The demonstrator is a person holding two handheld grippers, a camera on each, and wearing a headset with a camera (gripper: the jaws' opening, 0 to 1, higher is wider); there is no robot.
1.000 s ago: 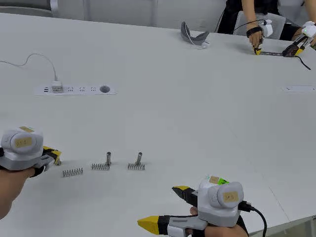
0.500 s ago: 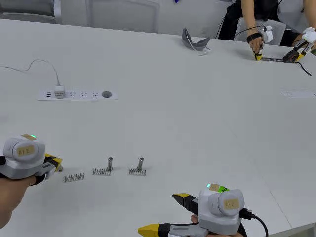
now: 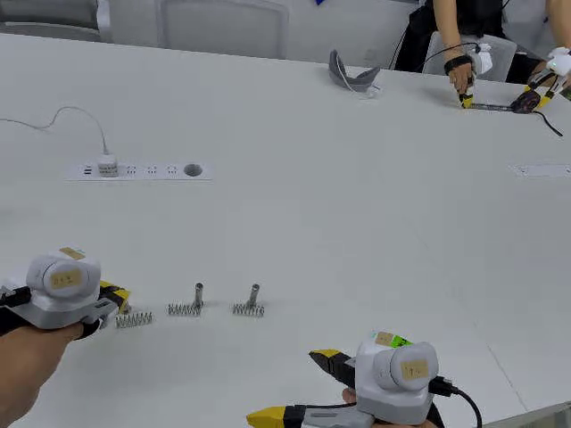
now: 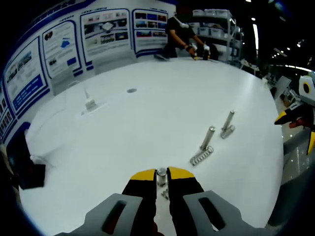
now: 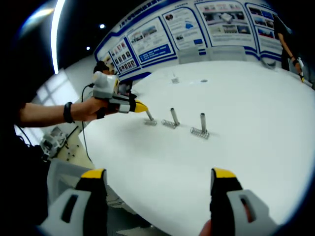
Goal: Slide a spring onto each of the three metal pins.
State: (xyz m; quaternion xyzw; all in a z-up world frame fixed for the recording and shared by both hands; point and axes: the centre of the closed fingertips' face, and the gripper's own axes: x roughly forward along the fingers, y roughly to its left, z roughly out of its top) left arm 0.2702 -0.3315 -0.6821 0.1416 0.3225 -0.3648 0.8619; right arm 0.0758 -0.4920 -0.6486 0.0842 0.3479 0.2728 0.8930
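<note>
Two metal pins [image 3: 198, 292] [image 3: 254, 294] stand upright on the white table [image 3: 357, 223], each with a spring [image 3: 183, 309] [image 3: 248, 309] lying at its foot. A third spring [image 3: 134, 318] lies further left. My left gripper [image 3: 120, 299] sits just left of that spring; in the left gripper view, the left gripper [image 4: 161, 179] is shut on the top of the third pin [image 4: 161, 172]. My right gripper [image 3: 294, 388] hovers near the table's front edge. The right gripper [image 5: 158, 184] is open and holds nothing, facing the row of pins [image 5: 173, 116].
A white power strip [image 3: 138, 169] with a plug and cable lies at the back left. A grey curved object [image 3: 352, 73] rests far back. Another person's hand [image 3: 461, 71] works with grippers at the far right corner. The table's front edge [image 3: 526, 415] is close to my right gripper.
My left gripper has shifted right, closer to the leftmost spring, with the pin between its jaws. The right gripper has barely moved. The camera dropped slightly at first.
</note>
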